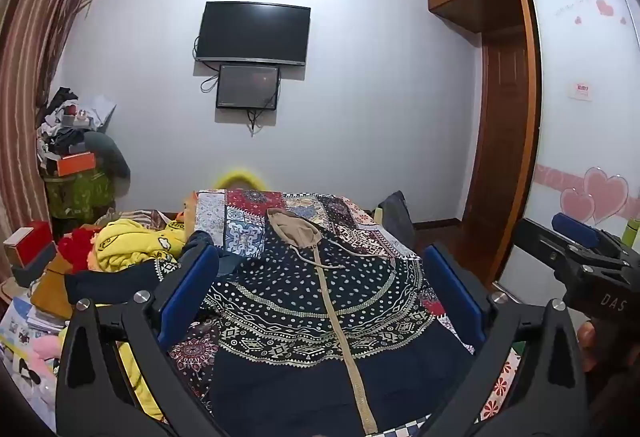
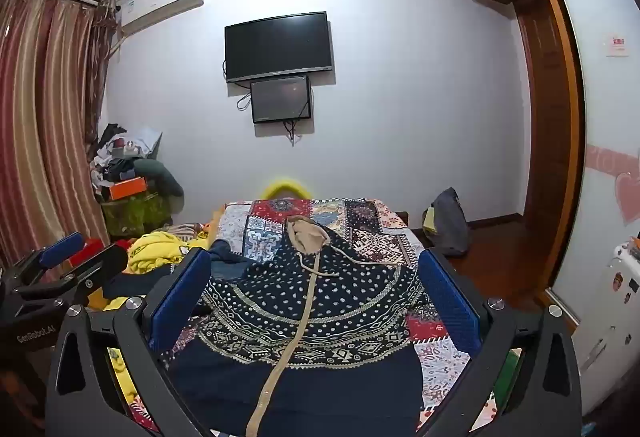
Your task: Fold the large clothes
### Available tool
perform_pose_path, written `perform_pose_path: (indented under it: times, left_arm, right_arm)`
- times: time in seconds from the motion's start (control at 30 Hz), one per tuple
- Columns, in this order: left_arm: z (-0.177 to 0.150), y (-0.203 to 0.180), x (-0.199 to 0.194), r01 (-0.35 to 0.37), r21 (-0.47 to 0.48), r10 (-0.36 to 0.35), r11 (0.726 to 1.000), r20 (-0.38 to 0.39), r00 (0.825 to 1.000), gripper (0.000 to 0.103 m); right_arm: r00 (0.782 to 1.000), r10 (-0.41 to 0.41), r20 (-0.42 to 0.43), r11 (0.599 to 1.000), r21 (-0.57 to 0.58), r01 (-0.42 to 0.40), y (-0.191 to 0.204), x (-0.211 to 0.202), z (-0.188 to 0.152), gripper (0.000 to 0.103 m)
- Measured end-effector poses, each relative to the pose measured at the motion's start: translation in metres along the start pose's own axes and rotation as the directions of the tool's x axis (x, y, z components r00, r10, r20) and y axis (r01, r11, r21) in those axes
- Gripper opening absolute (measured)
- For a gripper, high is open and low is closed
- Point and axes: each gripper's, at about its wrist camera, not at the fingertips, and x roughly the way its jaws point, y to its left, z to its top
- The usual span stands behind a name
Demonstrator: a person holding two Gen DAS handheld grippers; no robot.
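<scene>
A large navy hooded garment (image 1: 320, 301) with white dotted and diamond bands, a tan zipper strip and a tan hood lining lies spread flat on a patchwork bedcover (image 1: 236, 213), hood at the far end. It also shows in the right wrist view (image 2: 316, 301). My left gripper (image 1: 320, 285) is open above the garment's near part, holding nothing. My right gripper (image 2: 314, 285) is open above the garment too, empty. The right gripper shows at the right edge of the left view (image 1: 580, 249), the left gripper at the left edge of the right view (image 2: 60, 269).
A heap of yellow, red and dark clothes (image 1: 132, 245) lies left of the garment. A cluttered stand with an orange box (image 1: 76, 163) is by the striped curtain. A dark bag (image 2: 450, 221) stands on the floor at right, near the wardrobe (image 1: 580, 117).
</scene>
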Motion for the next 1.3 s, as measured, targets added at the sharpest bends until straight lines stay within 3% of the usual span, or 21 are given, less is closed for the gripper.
perform_pose_path:
  times: [0.13, 0.3, 1.3]
  left_arm:
    - [-0.002, -0.010, 0.010, 0.012, 0.031, -0.011, 0.999, -0.039, 0.999, 0.103]
    - [-0.002, -0.001, 0.004, 0.023, 0.011, -0.023, 1.000, -0.011, 1.000, 0.103]
    - [-0.003, 0.002, 0.010, 0.006, 0.005, -0.005, 1.000, -0.022, 1.000, 0.103]
  right_arm:
    - [1.000, -0.001, 0.006, 1.000, 0.000, 0.001, 0.001, 0.000, -0.001, 0.103]
    - [1.000, -0.002, 0.007, 1.000, 0.004, 0.002, -0.001, 0.000, 0.000, 0.103]
    - [1.000, -0.001, 0.005, 1.000, 0.008, 0.001, 0.000, 0.003, 0.001, 0.103]
